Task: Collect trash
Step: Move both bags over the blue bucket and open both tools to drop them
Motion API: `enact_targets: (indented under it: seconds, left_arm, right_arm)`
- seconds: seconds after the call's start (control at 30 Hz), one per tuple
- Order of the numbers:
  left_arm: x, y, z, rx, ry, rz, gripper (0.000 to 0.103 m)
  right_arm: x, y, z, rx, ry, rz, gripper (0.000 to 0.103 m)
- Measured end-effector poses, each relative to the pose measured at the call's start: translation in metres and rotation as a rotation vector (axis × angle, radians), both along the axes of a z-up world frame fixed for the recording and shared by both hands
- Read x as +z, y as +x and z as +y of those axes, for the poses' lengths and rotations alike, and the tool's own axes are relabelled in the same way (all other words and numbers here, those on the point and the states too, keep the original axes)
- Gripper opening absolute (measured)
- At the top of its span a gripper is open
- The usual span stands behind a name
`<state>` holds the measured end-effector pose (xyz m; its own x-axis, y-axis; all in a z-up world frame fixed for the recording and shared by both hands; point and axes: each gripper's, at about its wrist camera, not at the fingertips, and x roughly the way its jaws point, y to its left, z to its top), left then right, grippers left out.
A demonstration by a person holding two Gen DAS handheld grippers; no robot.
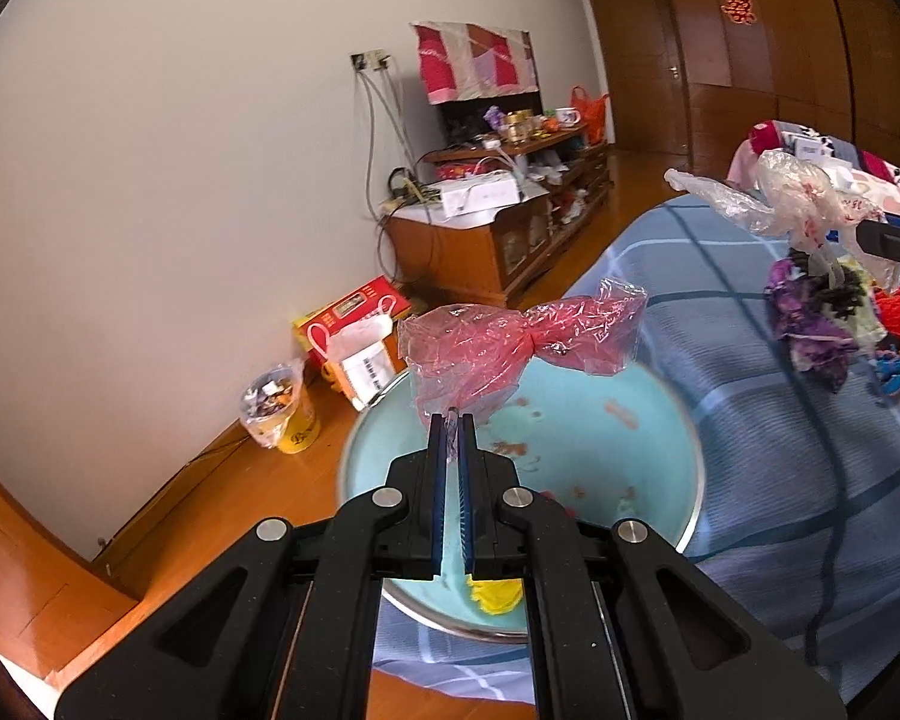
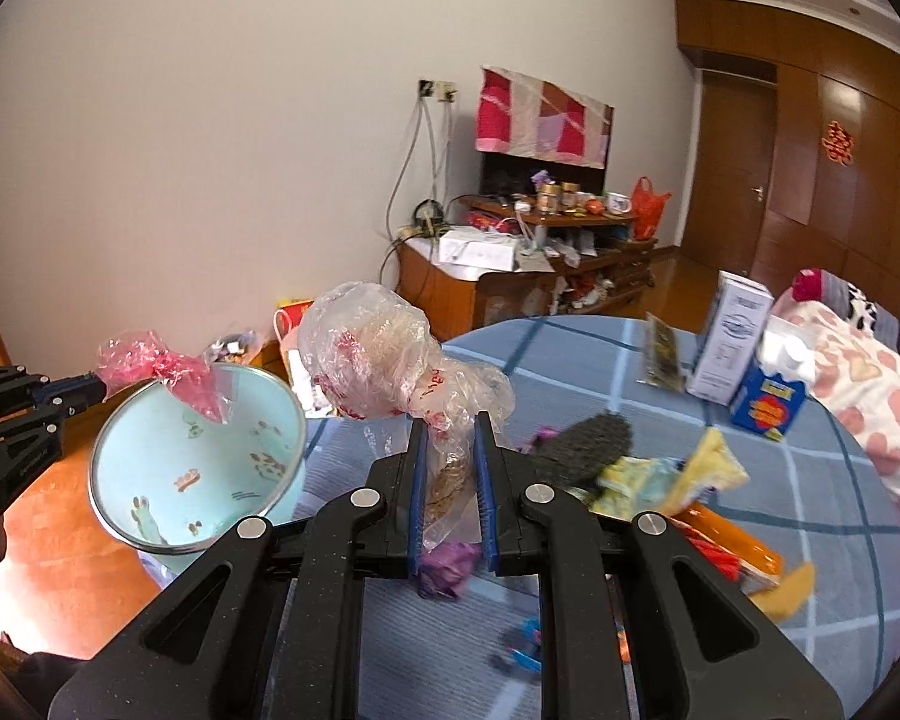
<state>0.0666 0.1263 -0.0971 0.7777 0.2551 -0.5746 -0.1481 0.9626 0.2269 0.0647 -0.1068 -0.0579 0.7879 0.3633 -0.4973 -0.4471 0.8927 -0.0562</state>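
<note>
Above the light-blue basin [image 1: 600, 450], the left tool [image 1: 452, 420] pinches a pink plastic wrapper [image 1: 510, 342]; right of the basin, the right tool [image 2: 450, 426] clamps a crumpled clear plastic bag [image 2: 378, 354].

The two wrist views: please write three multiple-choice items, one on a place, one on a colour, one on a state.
1. Where is the light blue basin?
A. on the TV cabinet
B. at the edge of the blue checked bedcover, beside the wooden floor
C. on the pink pillow

2. What colour is the plastic wrap in the left tongs?
A. pink
B. green
C. black

3. What state are the right tongs in?
A. wide open and empty
B. shut on a spoon
C. shut on a clear plastic bag

Answers:
1 B: the bedcover lies under its rim, with floor to the left.
2 A: the pink wrap sticks up from the closed tips.
3 C: the clear plastic bag, with red print, is pinched between the pads.
</note>
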Motion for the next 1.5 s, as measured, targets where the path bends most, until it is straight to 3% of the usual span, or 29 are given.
enact_targets:
  seconds: [0.87,1.5]
  left_arm:
    - [-0.012,0.005,0.038,0.107,0.01,0.051,0.003]
    - [-0.017,0.005,0.043,0.113,0.001,0.062,0.003]
  right_arm:
    - [-0.022,0.019,0.079,0.131,-0.082,0.033,0.016]
    - [-0.028,0.019,0.098,0.17,-0.108,0.043,0.016]
